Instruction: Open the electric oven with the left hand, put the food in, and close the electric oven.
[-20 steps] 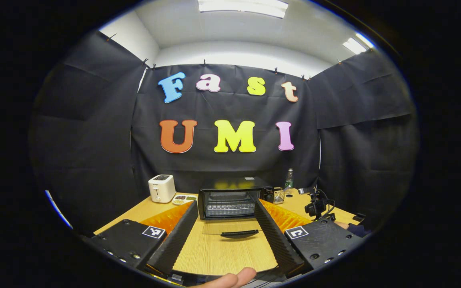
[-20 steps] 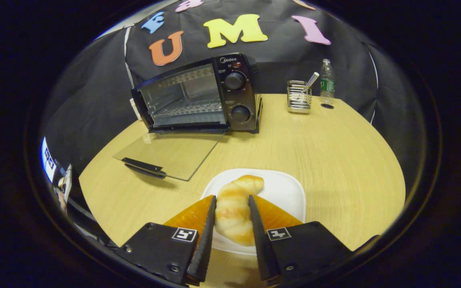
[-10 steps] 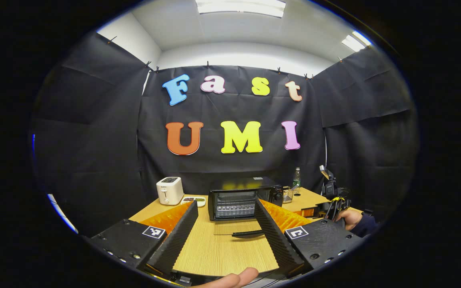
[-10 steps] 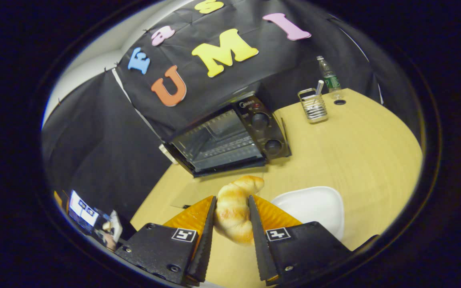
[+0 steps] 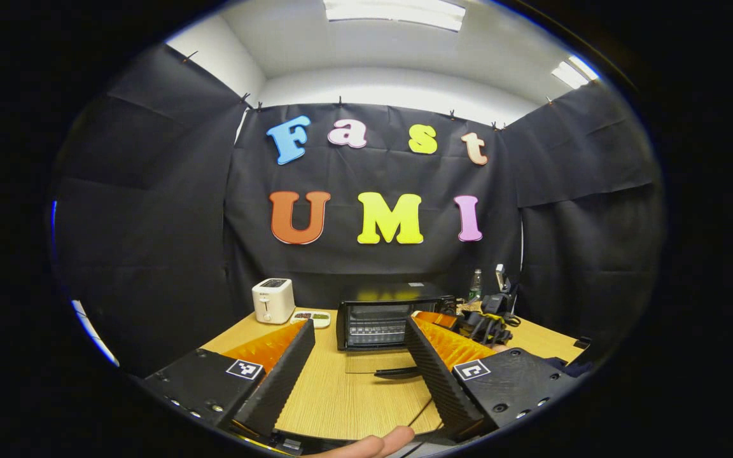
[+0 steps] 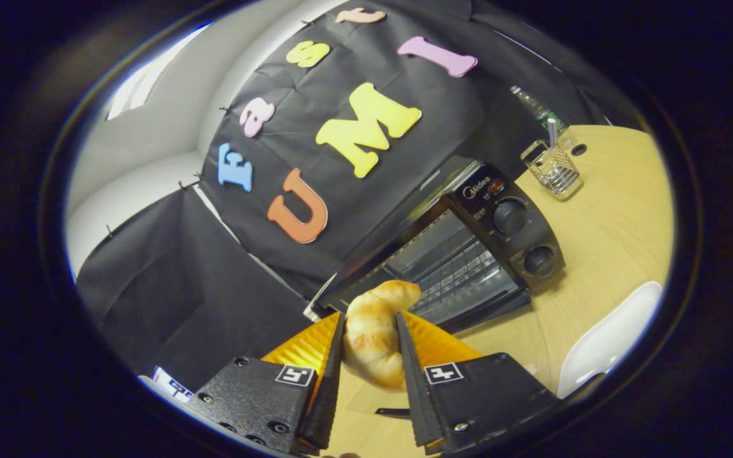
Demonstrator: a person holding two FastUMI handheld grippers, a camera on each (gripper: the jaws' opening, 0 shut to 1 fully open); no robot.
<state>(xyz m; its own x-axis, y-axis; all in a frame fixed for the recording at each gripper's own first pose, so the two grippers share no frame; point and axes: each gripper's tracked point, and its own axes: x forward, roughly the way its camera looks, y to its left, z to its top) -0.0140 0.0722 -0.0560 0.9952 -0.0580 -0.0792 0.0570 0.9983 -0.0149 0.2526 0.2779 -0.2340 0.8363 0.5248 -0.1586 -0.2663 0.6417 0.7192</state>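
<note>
Croissant point(image 6: 374, 331) sits clamped between your right gripper point(image 6: 369, 375)'s two fingers, both pressing its sides, its curled tip poking out past the fingertips. You hold that gripper raised off the table point(image 6: 621, 210) and rolled hard, so the whole scene tilts in the right gripper view. The bread hangs just in front of the electric oven point(image 6: 468, 254), at the left part of its open mouth, not yet inside. The wire rack point(image 6: 449, 273) shows within the cavity. The white plate point(image 6: 602, 343) lies bare, low to the right of the gripper, well apart from the croissant.

Your left gripper point(image 5: 357, 375) is held low and level over the near table edge, fingers spread wide with nothing between them; a fingertip of your hand point(image 5: 373, 443) shows at the bottom of the left gripper view. From there the oven point(image 5: 392, 316) stands straight ahead, well apart, its glass door point(image 5: 382, 364) folded down flat with the dark handle point(image 5: 398, 372) toward you. Your right gripper point(image 5: 490, 315) shows just right of the oven front.

Writing: a brand mark sits on the oven's control panel above two knobs point(image 6: 509, 216); square coded markers point(image 6: 295, 374) sit on the gripper bodies. A white toaster point(image 5: 273, 300) and a small dish point(image 5: 311, 317) stand left of the oven; a wire cup holder point(image 6: 554, 172) and a bottle point(image 6: 535, 108) stand behind to its right.
</note>
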